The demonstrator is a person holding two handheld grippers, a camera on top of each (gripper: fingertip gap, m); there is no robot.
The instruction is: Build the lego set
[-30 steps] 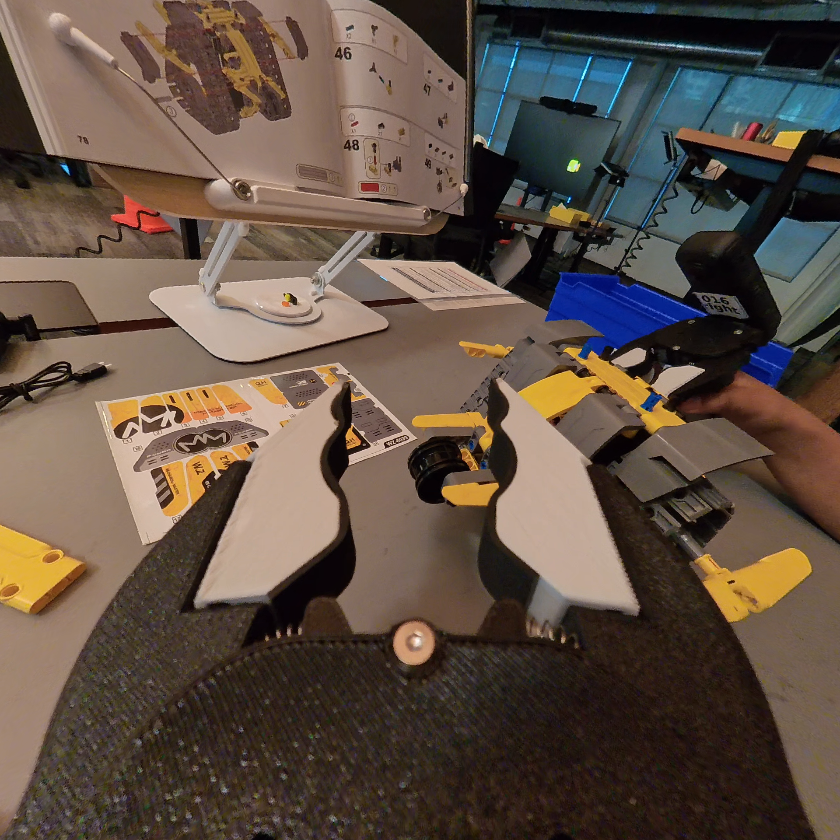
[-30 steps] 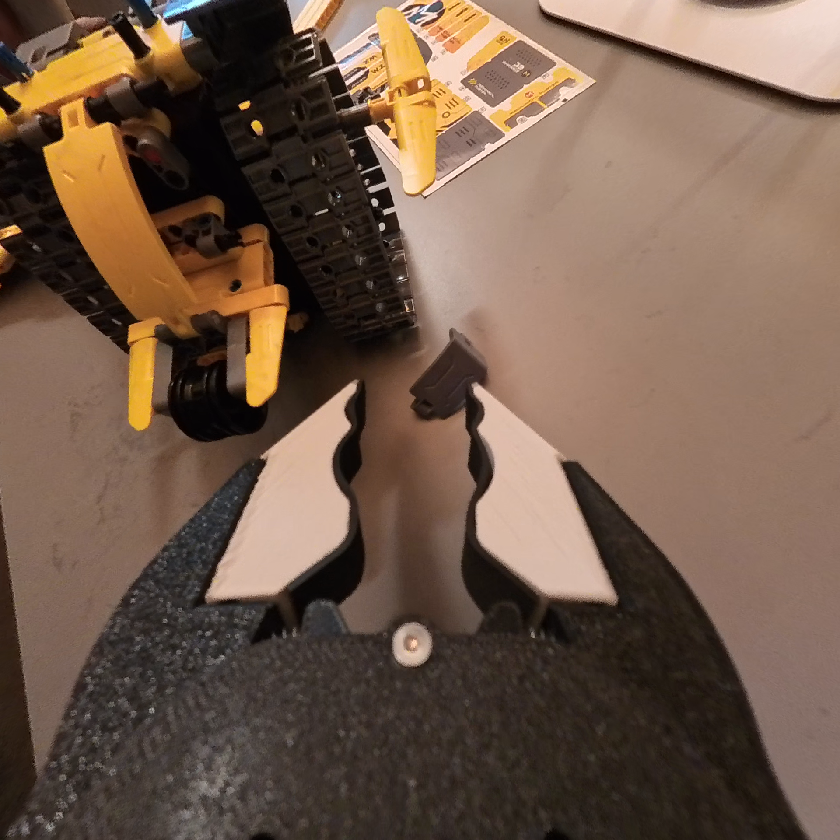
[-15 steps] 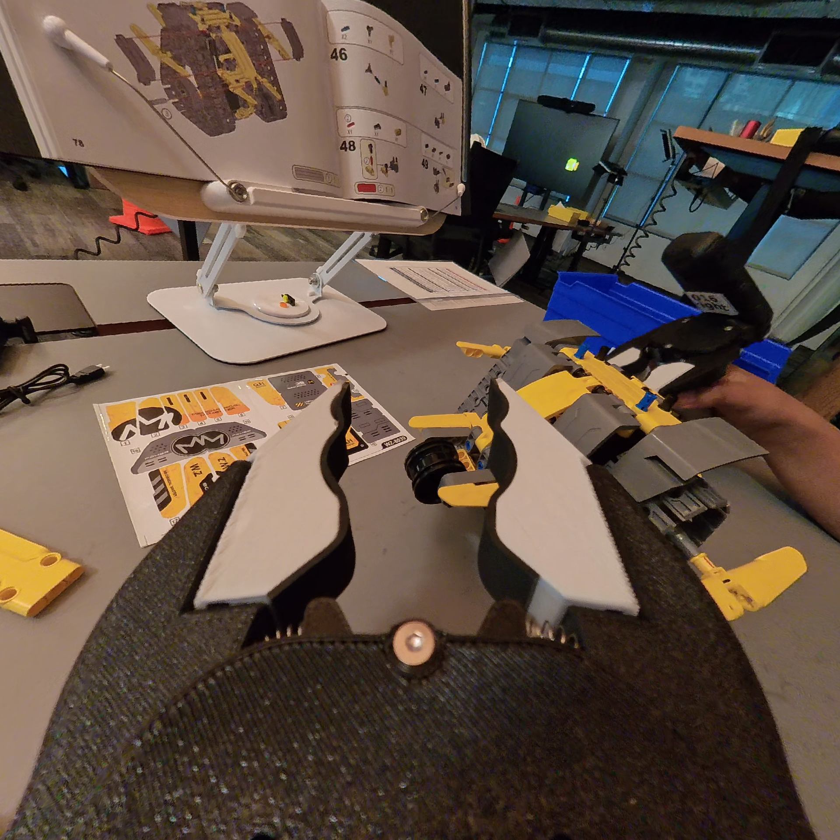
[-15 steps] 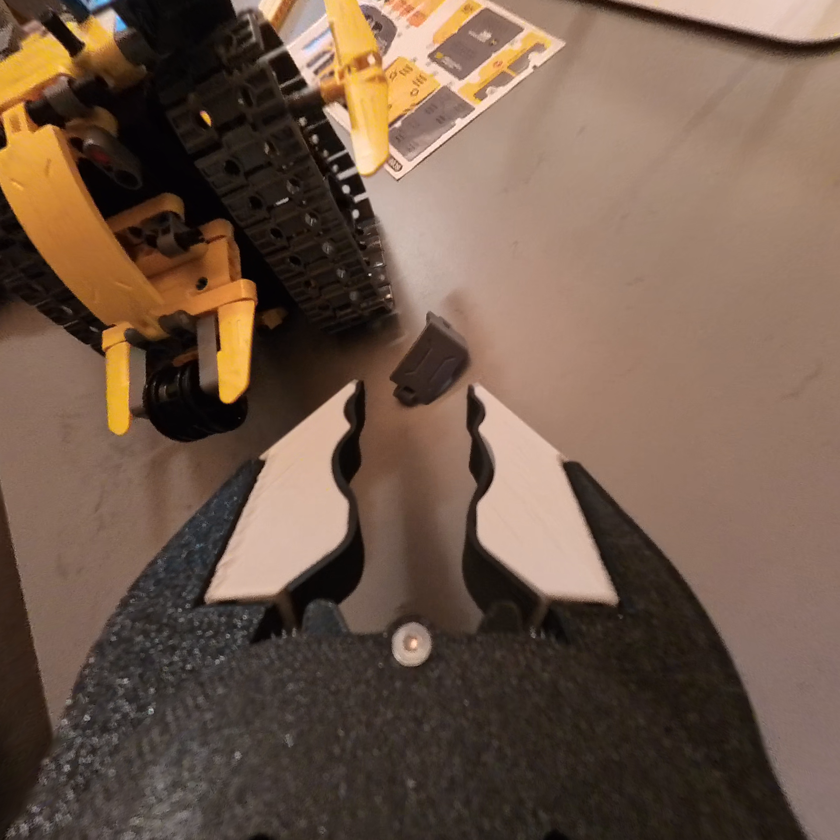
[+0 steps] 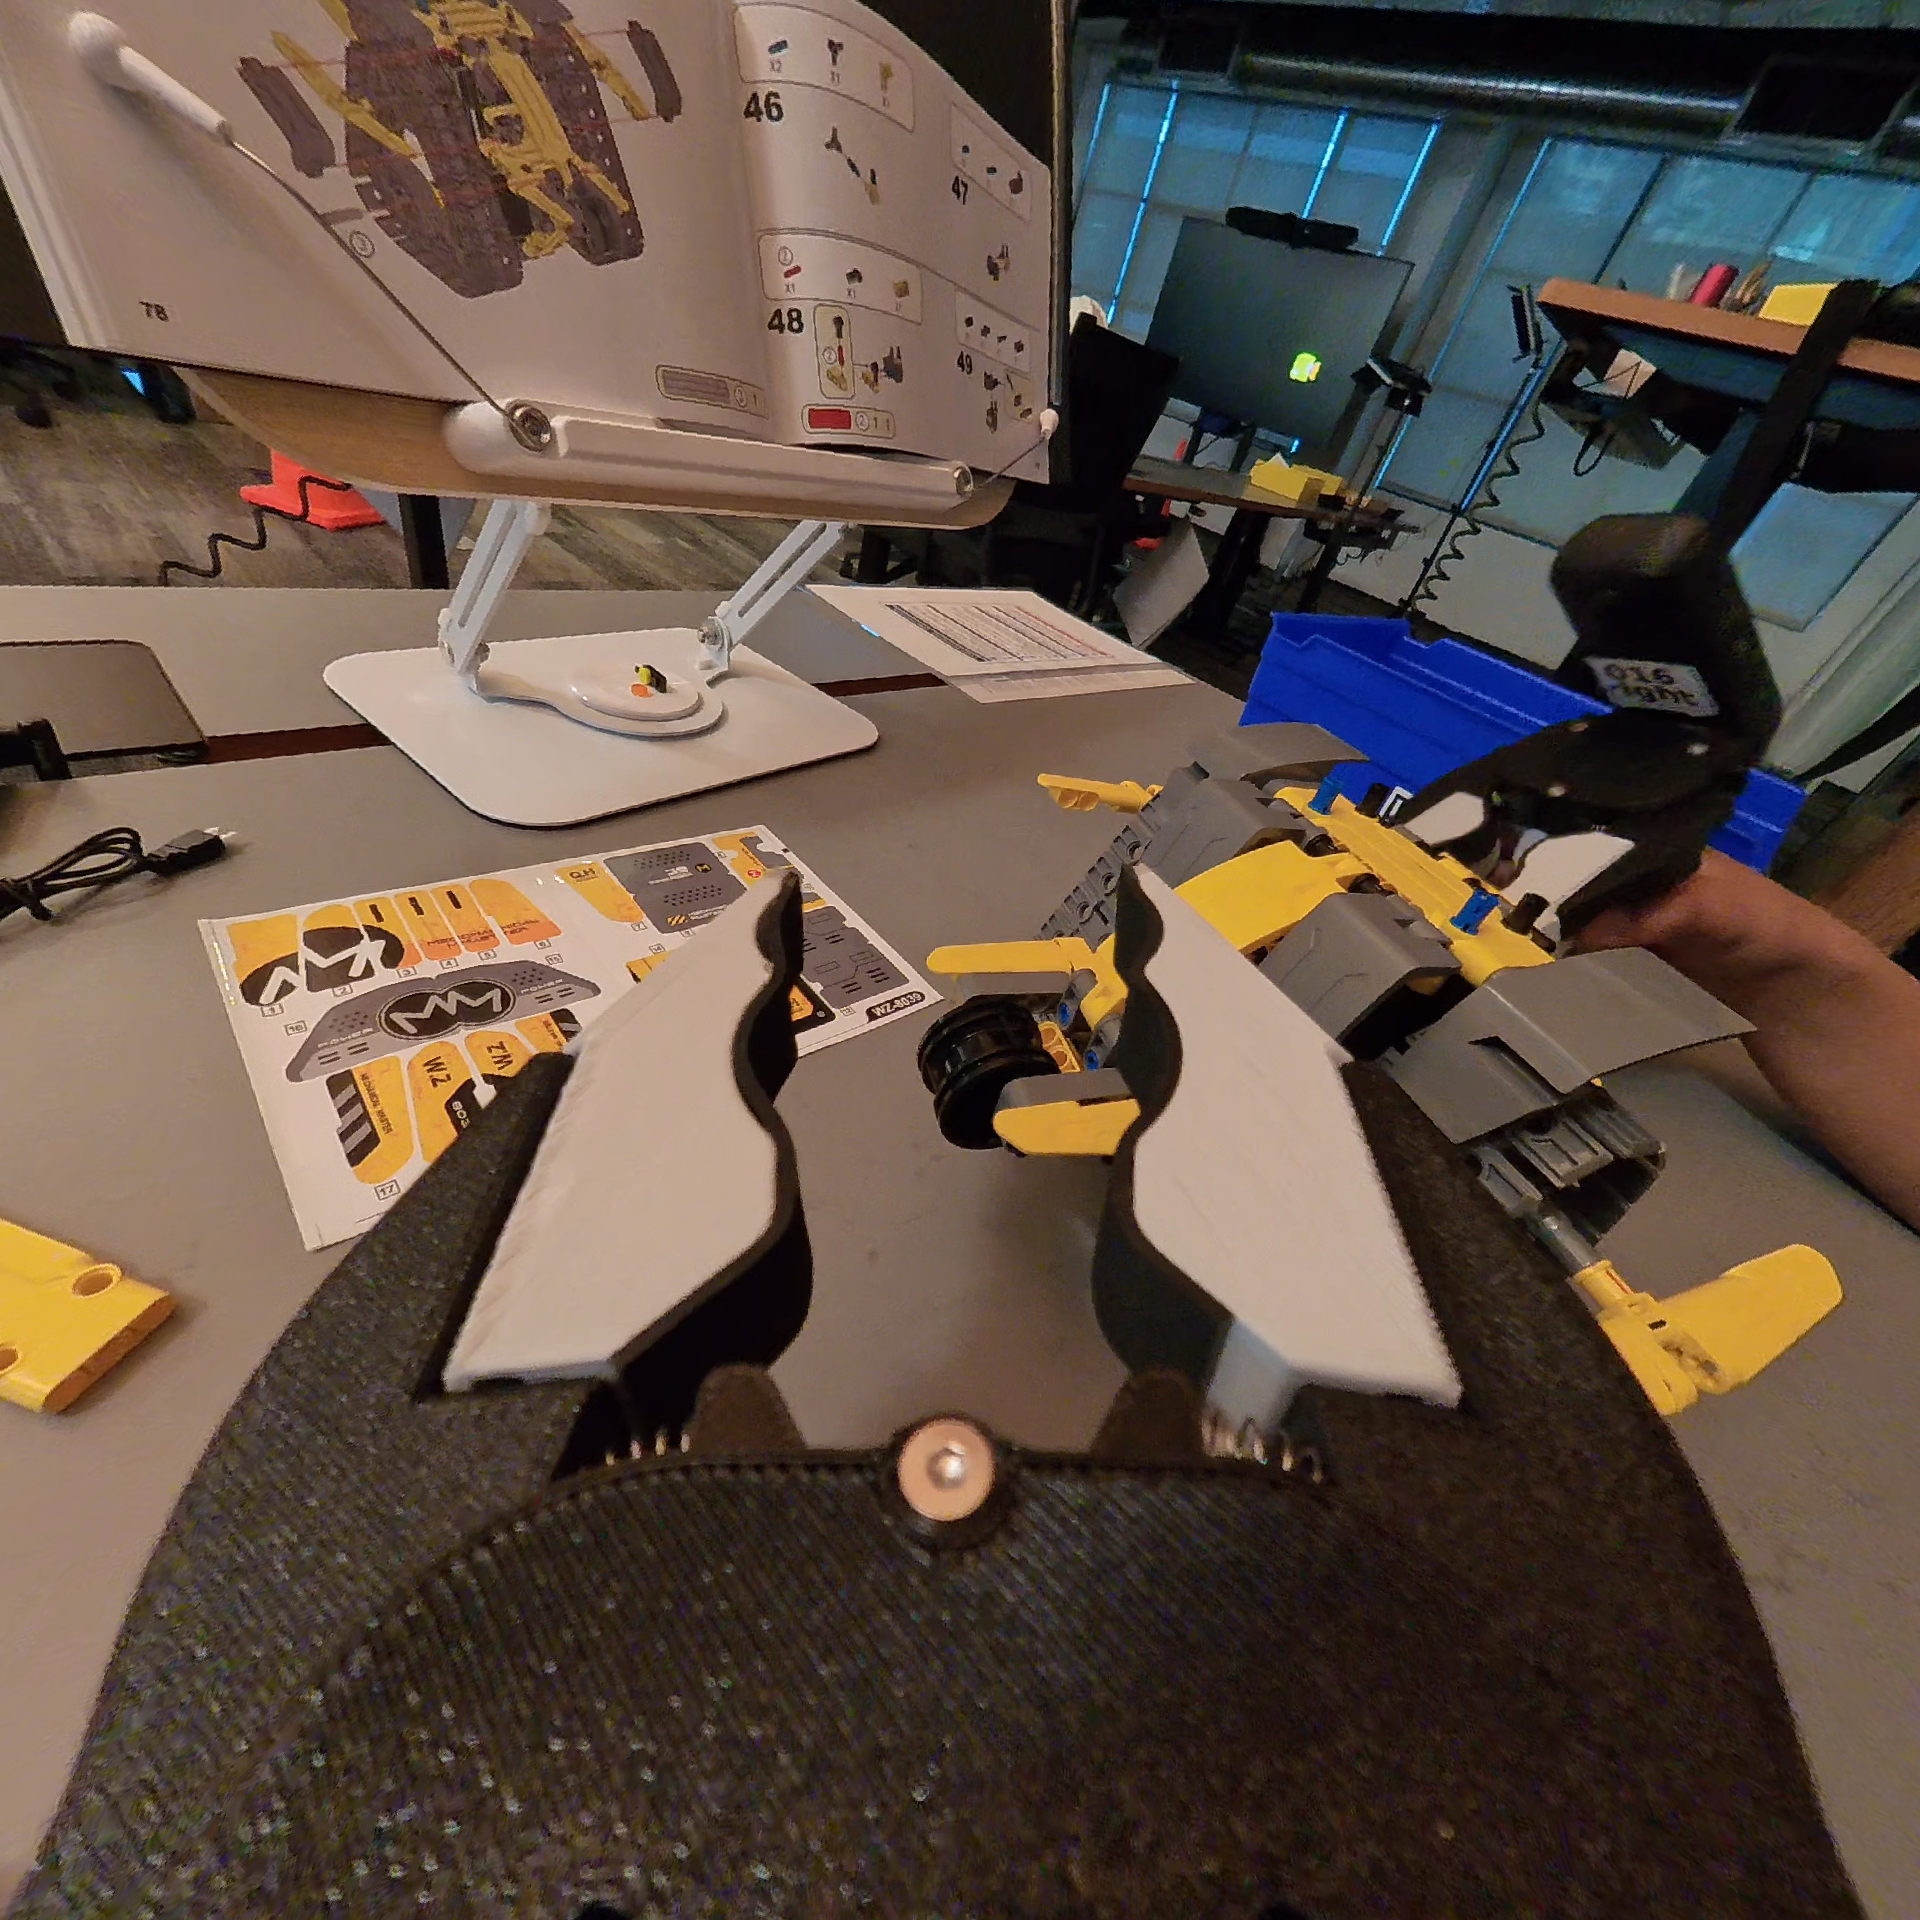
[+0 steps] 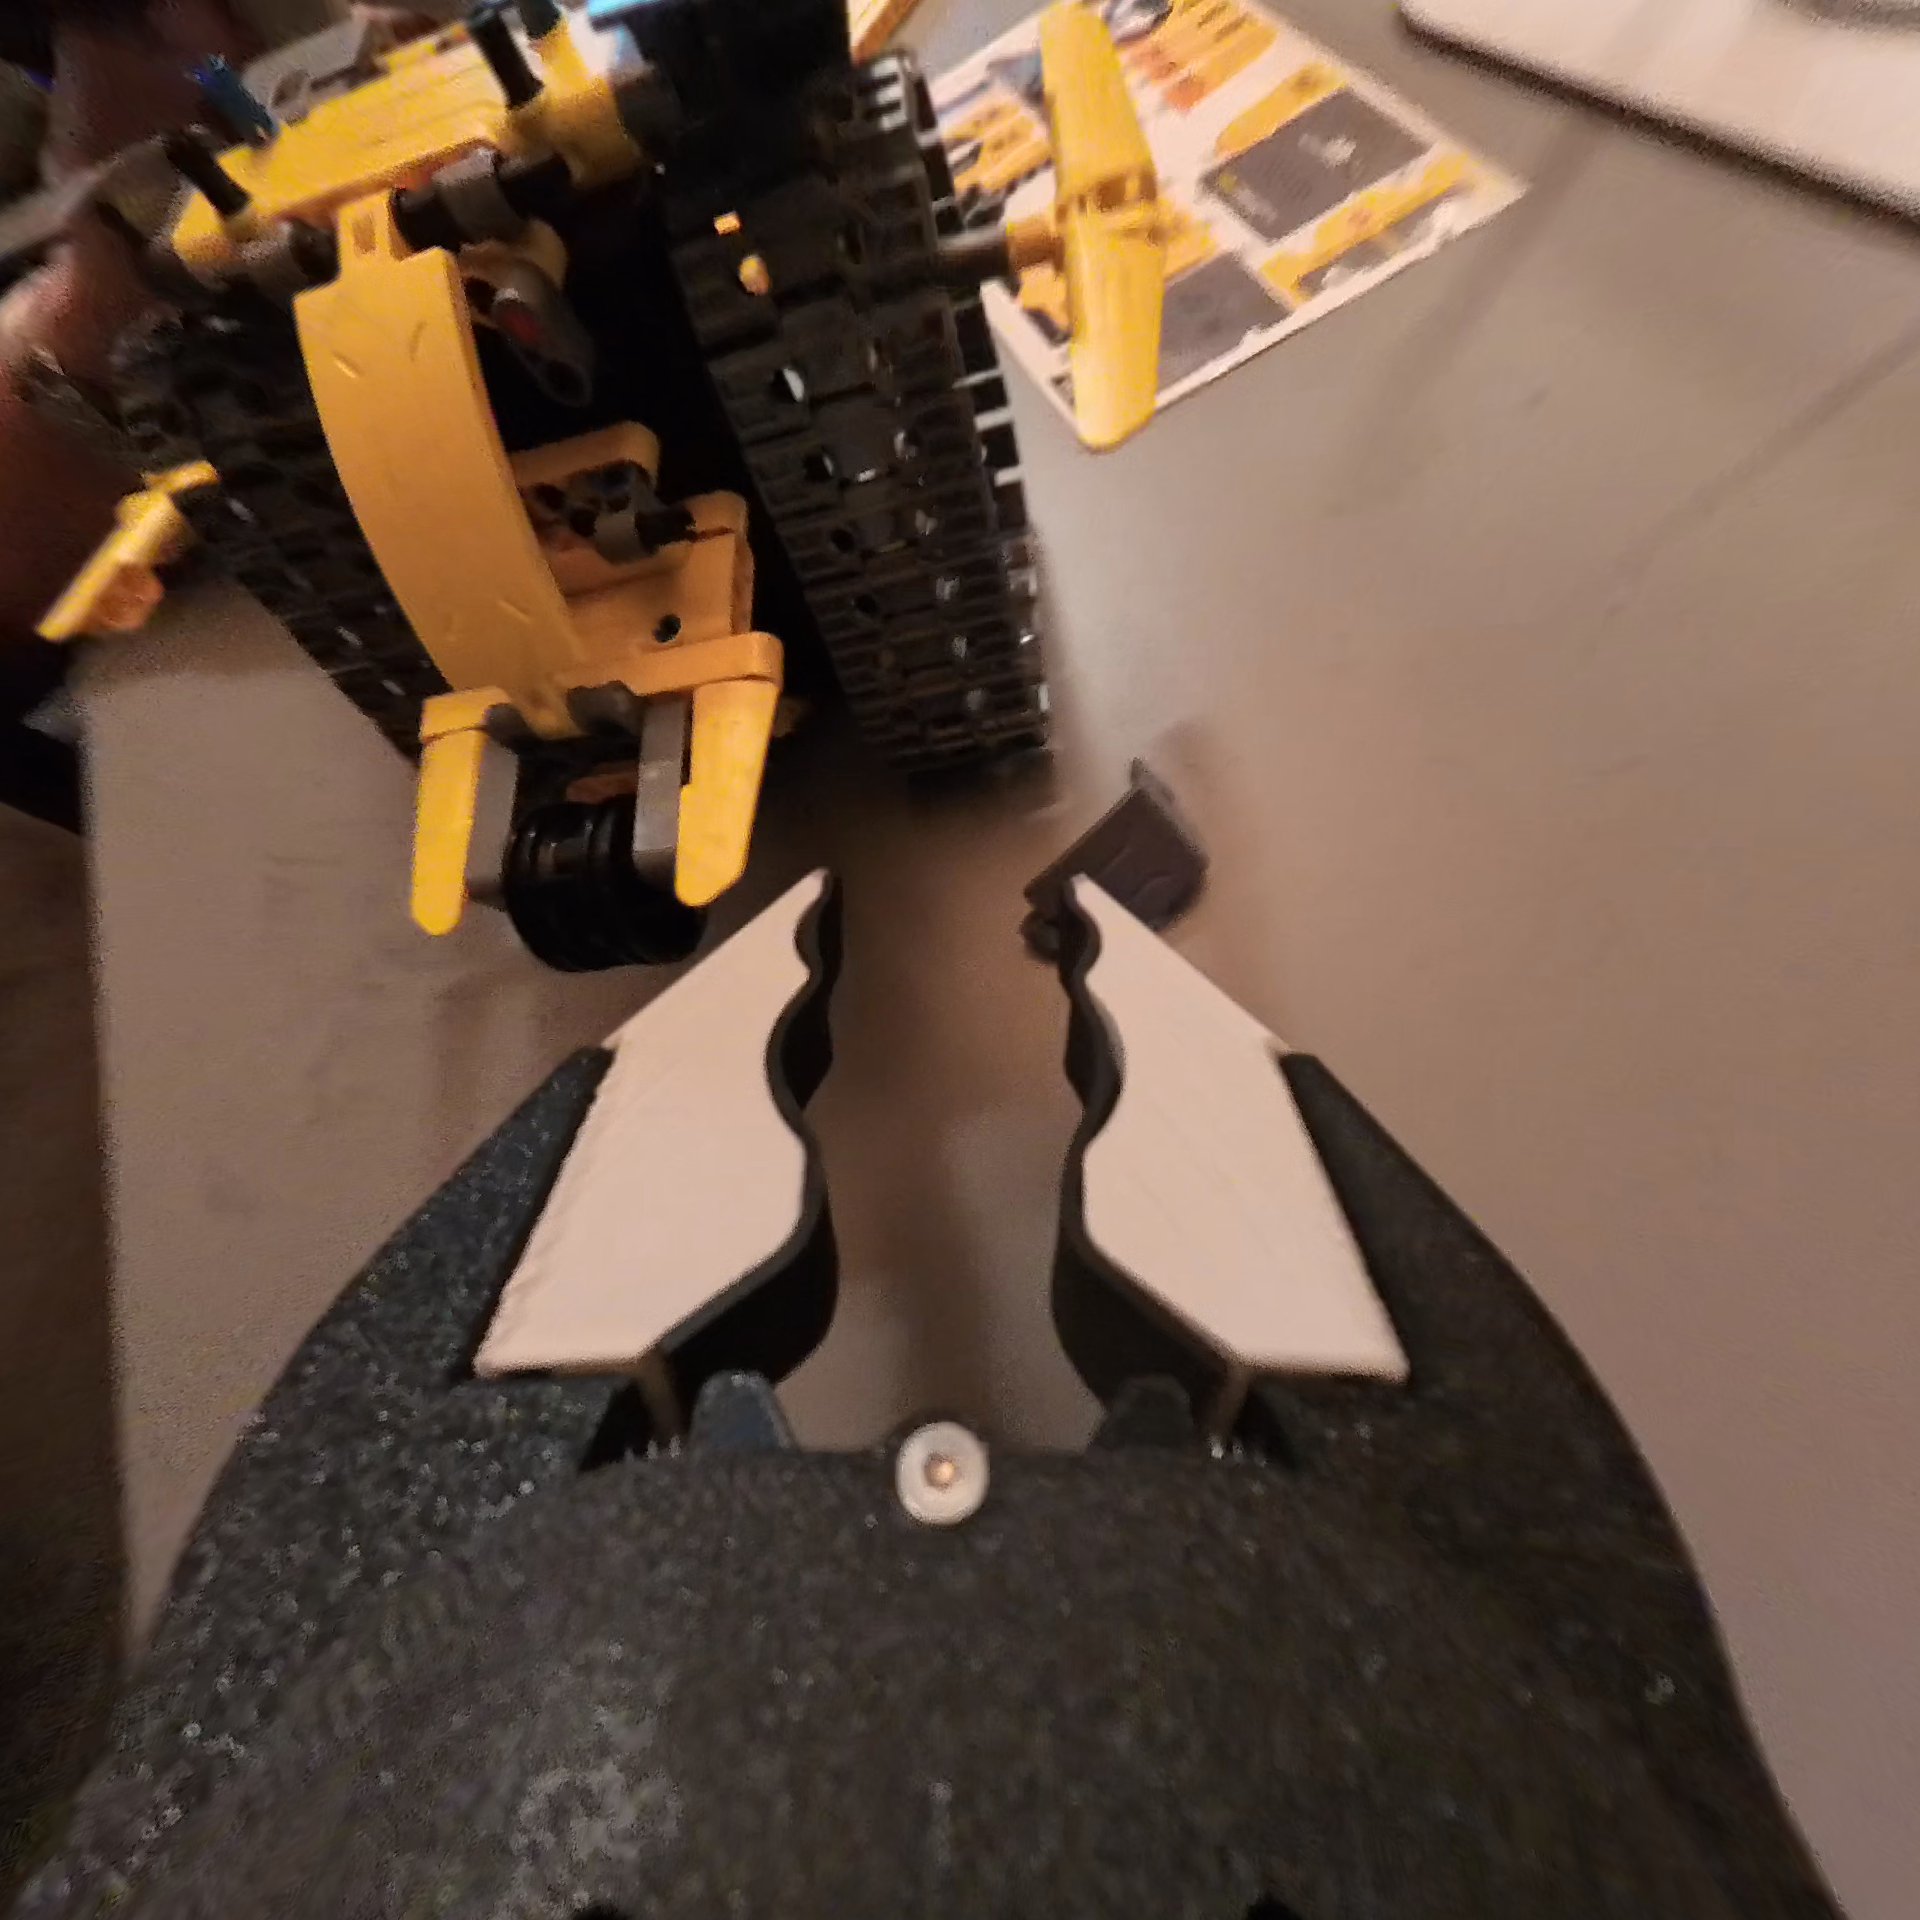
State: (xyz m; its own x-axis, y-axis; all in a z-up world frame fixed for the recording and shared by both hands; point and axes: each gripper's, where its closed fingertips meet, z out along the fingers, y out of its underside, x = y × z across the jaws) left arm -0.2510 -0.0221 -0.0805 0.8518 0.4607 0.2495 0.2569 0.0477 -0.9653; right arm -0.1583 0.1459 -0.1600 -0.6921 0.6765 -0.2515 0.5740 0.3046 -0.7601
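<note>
At centre frame of the left wrist view, the left gripper (image 5: 951, 935) hangs above the grey table (image 5: 156, 1039) with its jaws spread apart and nothing between them. Just beyond its fingertips stands the yellow-and-grey brick-built tracked vehicle (image 5: 1340, 935), its black front roller (image 5: 971, 1060) nearest the claw. At left of that frame lies a sticker sheet (image 5: 416, 997), flat and within reach; a loose yellow panel (image 5: 62, 1314) sits at the left edge. In the upper left, an instruction booklet (image 5: 520, 187) is propped on a white stand (image 5: 582, 727), tilted toward the worker, presumably for reading. At right, a blue bin (image 5: 1434, 686) stands behind the model.

Centre frame of the right wrist view shows the right gripper (image 6: 945, 899), jaws likewise parted and empty, low over the table. A small dark grey piece (image 6: 1138, 852) lies at the tip of its right-hand finger (image 6: 1195, 1143), partly hidden by it; contact cannot be judged. The vehicle's black track (image 6: 873, 468) fills the upper left.
</note>
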